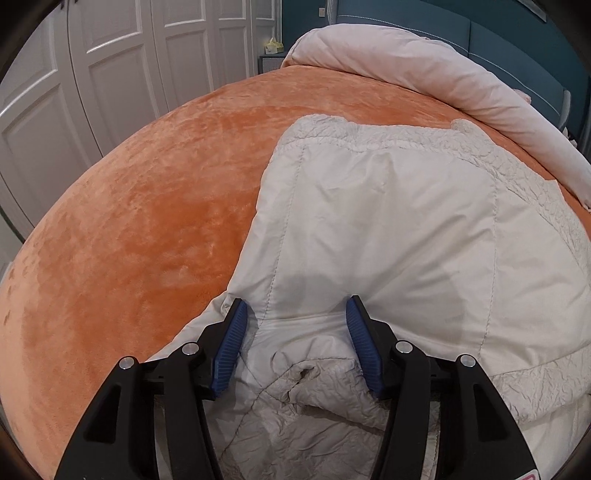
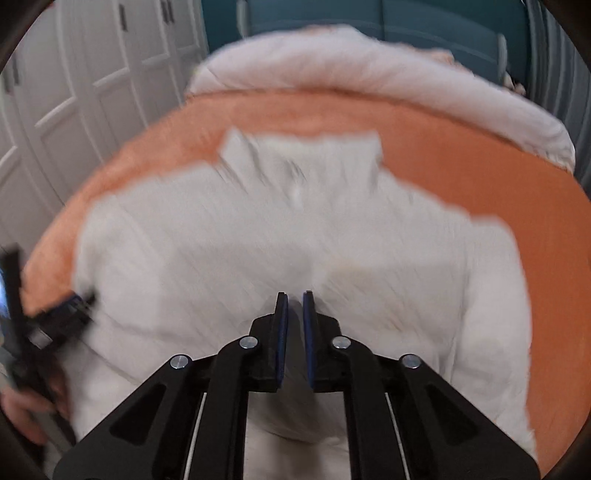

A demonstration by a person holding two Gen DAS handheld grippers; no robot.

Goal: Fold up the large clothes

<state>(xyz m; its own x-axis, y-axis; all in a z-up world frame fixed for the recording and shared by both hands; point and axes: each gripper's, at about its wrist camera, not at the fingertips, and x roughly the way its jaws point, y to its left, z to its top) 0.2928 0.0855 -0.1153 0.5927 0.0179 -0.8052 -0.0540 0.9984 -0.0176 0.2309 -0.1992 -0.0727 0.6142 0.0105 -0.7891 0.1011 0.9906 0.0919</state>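
A large off-white padded jacket (image 1: pixel 388 221) lies spread on an orange plush bedspread (image 1: pixel 147 192). My left gripper (image 1: pixel 295 306) is open, its blue pads (image 1: pixel 232 347) astride a bunched fold of the jacket's near edge, not closed on it. In the right wrist view, which is motion-blurred, the jacket (image 2: pixel 258 240) fills the middle. My right gripper (image 2: pixel 295 295) has its jaws nearly together with a narrow gap; whether fabric sits between them is unclear. The left gripper (image 2: pixel 70 306) shows at the left edge of that view, at the jacket's side.
A rolled pale pink duvet (image 1: pixel 424 74) lies along the far side of the bed. White panelled wardrobe doors (image 1: pixel 92 74) stand to the left. A teal headboard (image 1: pixel 498 33) is behind. A small bedside stand with a yellow object (image 1: pixel 273 46) is at the back.
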